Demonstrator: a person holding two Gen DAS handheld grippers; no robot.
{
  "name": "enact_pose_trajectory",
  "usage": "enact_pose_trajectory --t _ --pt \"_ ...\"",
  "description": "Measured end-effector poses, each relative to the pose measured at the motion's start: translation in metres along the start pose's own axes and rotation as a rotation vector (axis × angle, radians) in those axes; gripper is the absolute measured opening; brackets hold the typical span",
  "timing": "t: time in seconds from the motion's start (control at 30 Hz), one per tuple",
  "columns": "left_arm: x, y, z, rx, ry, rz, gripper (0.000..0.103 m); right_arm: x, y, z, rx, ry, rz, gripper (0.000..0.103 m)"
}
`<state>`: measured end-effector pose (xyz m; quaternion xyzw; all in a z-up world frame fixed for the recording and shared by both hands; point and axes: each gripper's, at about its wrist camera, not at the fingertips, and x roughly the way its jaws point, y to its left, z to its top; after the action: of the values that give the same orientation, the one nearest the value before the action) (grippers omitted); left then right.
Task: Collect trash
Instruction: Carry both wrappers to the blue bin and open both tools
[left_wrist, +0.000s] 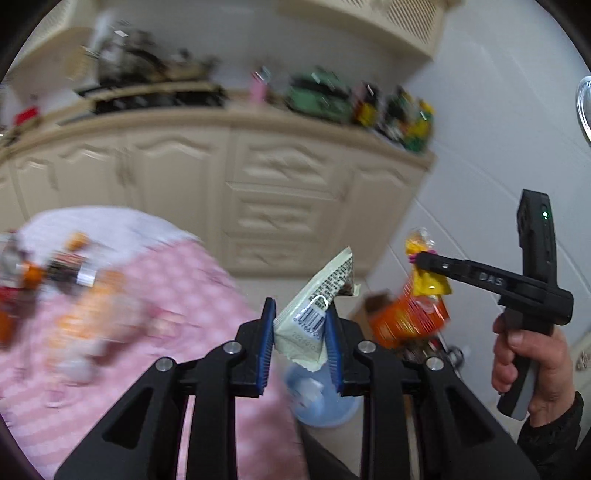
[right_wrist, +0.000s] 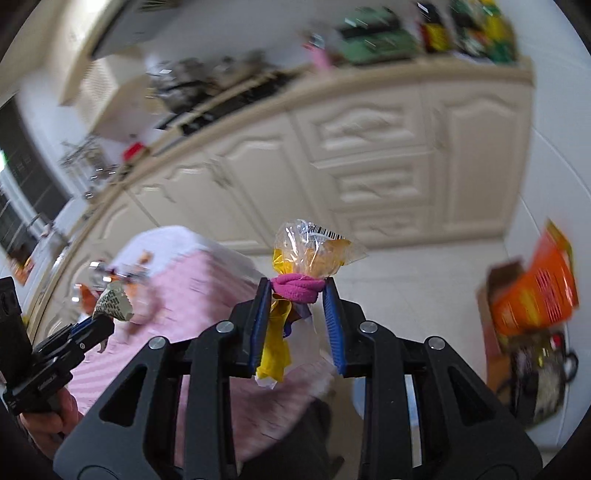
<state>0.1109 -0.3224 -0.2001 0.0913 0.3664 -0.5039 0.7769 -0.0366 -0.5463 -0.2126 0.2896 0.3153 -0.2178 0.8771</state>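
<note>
Wrappers on the pink-checked table (left_wrist: 155, 295) at left are motion-blurred, types unreadable. Left gripper (left_wrist: 300, 325) fingers clamp a pale green barcode wrapper (left_wrist: 317, 314), held in the air over a light blue bin (left_wrist: 321, 402), partly hidden by the fingers, contents unclear. Right gripper (right_wrist: 297, 295) fingers clamp a clear yellow bag (right_wrist: 314, 254) at its pink tie (right_wrist: 297, 288). Orange carton (right_wrist: 535, 295) at far right sits on open floor by the wall.

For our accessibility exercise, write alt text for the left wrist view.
The left gripper clamps a pale green wrapper above a blue bin. Beside it, the right gripper holds a yellow bag, near a pink tablecloth.
</note>
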Motion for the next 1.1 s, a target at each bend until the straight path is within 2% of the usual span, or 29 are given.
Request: enact_pose_trajectory --t 0.2,0.43,0.63,0.7,0.73,0.77,0.8,0.83,0.9,0.97,1.1 --pt "0.088 -0.040 -0.021 0.034 0.202 -0.091 0.024 0.021 -0.066 -0.033 0.126 0.082 -0.069 0.028" --pt "0.174 -0.062 -0.051 -0.023 0.418 -0.143 0.024 0.047 -0.109 -0.056 0.239 0.165 -0.073 0.028" --pt "0.222 -0.075 -0.062 -0.011 0.518 -0.134 0.025 0.071 -0.131 -0.069 0.290 0.221 -0.074 0.029" --pt "0.237 -0.081 -0.064 0.024 0.548 -0.133 0.027 0.076 -0.137 -0.073 0.314 0.230 -0.071 0.031" --pt "0.239 -0.084 -0.065 0.037 0.559 -0.129 0.033 0.078 -0.140 -0.074 0.320 0.235 -0.074 0.038" --pt "0.244 -0.087 -0.066 0.051 0.576 -0.115 0.041 0.079 -0.143 -0.075 0.328 0.235 -0.083 0.068" --pt "0.246 -0.088 -0.067 0.053 0.580 -0.104 0.062 0.078 -0.146 -0.075 0.337 0.224 -0.096 0.077" --pt "0.246 -0.086 -0.065 0.050 0.571 -0.082 0.075 0.076 -0.148 -0.075 0.344 0.218 -0.106 0.080" --pt "0.243 -0.083 -0.062 0.055 0.550 -0.045 0.079 0.075 -0.152 -0.075 0.354 0.217 -0.112 0.083" --pt "0.238 -0.078 -0.058 0.049 0.546 -0.031 0.080 0.072 -0.155 -0.074 0.362 0.210 -0.128 0.093" --pt "0.221 -0.073 -0.047 0.053 0.507 -0.003 0.082 0.070 -0.155 -0.072 0.358 0.215 -0.155 0.097"
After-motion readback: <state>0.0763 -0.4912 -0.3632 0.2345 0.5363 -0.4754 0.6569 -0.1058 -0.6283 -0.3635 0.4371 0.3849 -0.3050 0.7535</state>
